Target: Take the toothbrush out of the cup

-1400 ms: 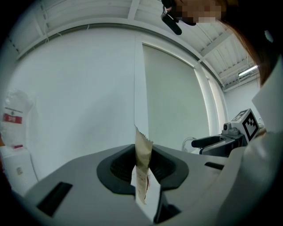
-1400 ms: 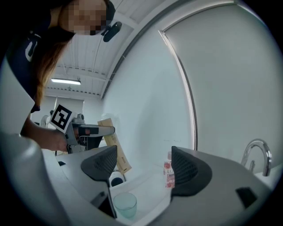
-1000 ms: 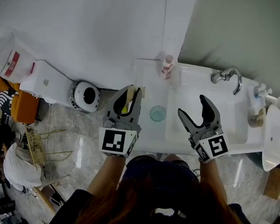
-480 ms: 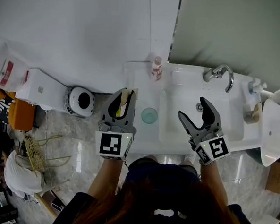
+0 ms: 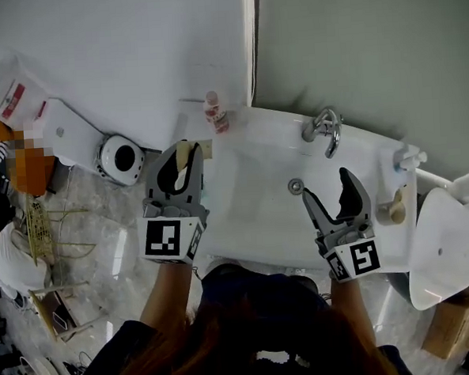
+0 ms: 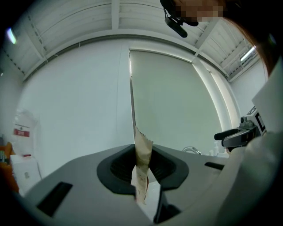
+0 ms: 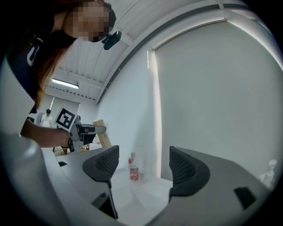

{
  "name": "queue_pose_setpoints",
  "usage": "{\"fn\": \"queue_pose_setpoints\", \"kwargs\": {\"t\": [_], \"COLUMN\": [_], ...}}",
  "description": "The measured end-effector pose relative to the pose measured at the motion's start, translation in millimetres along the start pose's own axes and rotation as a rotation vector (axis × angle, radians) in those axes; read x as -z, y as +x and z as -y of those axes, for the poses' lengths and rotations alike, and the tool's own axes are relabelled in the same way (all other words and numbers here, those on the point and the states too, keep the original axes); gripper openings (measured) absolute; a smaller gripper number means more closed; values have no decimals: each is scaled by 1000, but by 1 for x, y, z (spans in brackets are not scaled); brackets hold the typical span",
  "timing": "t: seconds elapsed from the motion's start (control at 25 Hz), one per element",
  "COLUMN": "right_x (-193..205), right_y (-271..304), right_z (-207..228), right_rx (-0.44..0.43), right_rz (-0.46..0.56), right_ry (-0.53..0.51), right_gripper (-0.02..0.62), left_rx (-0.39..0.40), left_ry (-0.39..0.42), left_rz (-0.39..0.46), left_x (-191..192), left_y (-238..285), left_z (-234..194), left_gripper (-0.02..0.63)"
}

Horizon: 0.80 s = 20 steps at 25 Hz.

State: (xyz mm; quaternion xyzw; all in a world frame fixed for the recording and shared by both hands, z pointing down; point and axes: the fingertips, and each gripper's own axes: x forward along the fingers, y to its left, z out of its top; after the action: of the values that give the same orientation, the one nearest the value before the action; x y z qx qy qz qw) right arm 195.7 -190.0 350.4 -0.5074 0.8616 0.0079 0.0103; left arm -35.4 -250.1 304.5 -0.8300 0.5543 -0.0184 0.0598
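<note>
The left hand-held gripper point(image 6: 142, 170) is clamped on a flat, cream packet point(image 6: 142, 150) with a saw-tooth top edge. The packet stands upright between the pads and pokes out above them. Judging by the task, this is probably the toothbrush in its wrapper, though the brush itself cannot be made out. The head view shows the packet held up at the left end of the white counter point(image 5: 221, 235), beside the basin point(image 5: 259, 205). No cup can be found in any view.

The right hand-held gripper point(image 5: 325, 183) has its jaws well apart with nothing in them. It hangs over the basin's near right side, below the tap point(image 5: 323, 127). A small bottle point(image 5: 215, 112) stands at the back left corner against the wall.

The packet looks very light and thin. The wrapper is likely slick and easily creased, with a stiff handle inside. A firm pinch across the flat faces, low on the handle end, should stop it swivelling or slipping out.
</note>
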Motion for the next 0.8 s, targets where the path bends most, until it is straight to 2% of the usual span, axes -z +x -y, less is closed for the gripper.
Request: {"fn": "queue_pose_setpoints", "kwargs": {"t": [0.12,0.36,0.56,0.8], "right_x": [-3,-2,-2,-1], "right_y": [-45,-123,-167,-200], "right_z": [47,138,184,219], "right_rx": [-31,-28,7,91], "right_rz": [-13,-32,-29,-26], "right_ry": [0,7,24,41], "right_gripper": [365,362,362,362], "left_rx": [-39,-36,14,110], "left_ry": [-23,-37,-34,-38], "left_rz": [3,-16,-28,-34], "left_x": [-10,-18,-25,-29], "left_y": [4,16,20,38], "left_z": [58,177,249,309], "left_gripper": [89,89,89,89]}}
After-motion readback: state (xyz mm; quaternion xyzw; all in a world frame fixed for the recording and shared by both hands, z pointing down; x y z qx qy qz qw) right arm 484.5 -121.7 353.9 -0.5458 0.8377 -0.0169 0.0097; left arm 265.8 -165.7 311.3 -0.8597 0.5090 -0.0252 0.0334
